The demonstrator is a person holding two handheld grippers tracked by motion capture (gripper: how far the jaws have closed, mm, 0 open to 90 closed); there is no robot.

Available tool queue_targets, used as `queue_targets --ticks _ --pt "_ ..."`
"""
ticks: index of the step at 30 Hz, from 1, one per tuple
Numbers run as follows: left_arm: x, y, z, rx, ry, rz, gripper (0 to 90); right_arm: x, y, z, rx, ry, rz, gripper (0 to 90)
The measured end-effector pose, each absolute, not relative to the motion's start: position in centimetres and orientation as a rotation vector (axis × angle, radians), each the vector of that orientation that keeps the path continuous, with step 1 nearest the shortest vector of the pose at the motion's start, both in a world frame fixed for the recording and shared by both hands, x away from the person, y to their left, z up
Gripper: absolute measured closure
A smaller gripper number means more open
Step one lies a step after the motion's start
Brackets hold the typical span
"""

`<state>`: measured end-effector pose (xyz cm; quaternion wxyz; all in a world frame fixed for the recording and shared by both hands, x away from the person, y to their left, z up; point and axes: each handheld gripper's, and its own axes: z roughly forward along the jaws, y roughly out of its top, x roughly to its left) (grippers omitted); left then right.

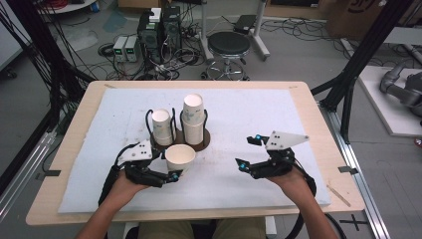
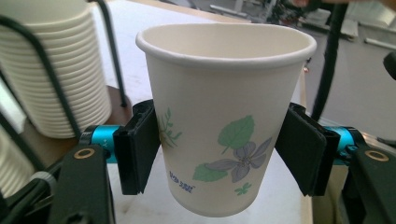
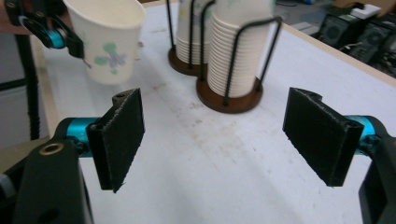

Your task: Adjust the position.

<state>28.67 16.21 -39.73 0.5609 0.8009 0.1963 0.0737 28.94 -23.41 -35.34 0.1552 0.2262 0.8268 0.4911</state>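
A white paper cup [image 2: 224,116] with a blue flower print stands upright between the pads of my left gripper [image 2: 219,154], which is shut on its sides. In the high view the cup [image 1: 180,157] and the left gripper [image 1: 171,165] are just in front of a brown wire holder [image 1: 203,144]. The holder carries a shorter cup stack [image 1: 162,127] and a taller cup stack [image 1: 193,117]. My right gripper [image 1: 248,152] stands open to the right of the holder with nothing between its pads. The right gripper view shows the right gripper [image 3: 215,135], the held cup [image 3: 109,42] and the nearer stack [image 3: 233,51].
A white foam mat [image 1: 249,107] covers most of the wooden table [image 1: 308,99]. Bare mat lies to the right and behind the holder. Beyond the far edge are a black stool [image 1: 229,45] and computer boxes [image 1: 159,32]. Black frame posts [image 1: 356,64] stand at both sides.
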Motion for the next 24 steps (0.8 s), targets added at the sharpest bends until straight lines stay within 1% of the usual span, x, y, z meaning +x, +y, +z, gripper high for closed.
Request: queue_targets --ticks 4,13,19,24 --pt "28.5 17.9 -39.9 1.815 0.499 0.235 32.8 28.4 -24.9 -36.9 0.735 2.295 1.42 21.2" --pt "28.5 20.5 -40.0 1.711 0.564 0.31 31.8 27.4 -27.6 -39.1 0.855 2.134 1.424 20.4" --pt "28.2 21.8 -40.4 1.677 0.584 0.325 31.5 27.3 -28.0 -40.1 0.904 2.122 1.396 20.4" --pt "28.2 22.3 -40.3 1.661 0.587 0.336 31.5 27.3 -28.1 -40.2 0.917 2.092 1.388 20.4"
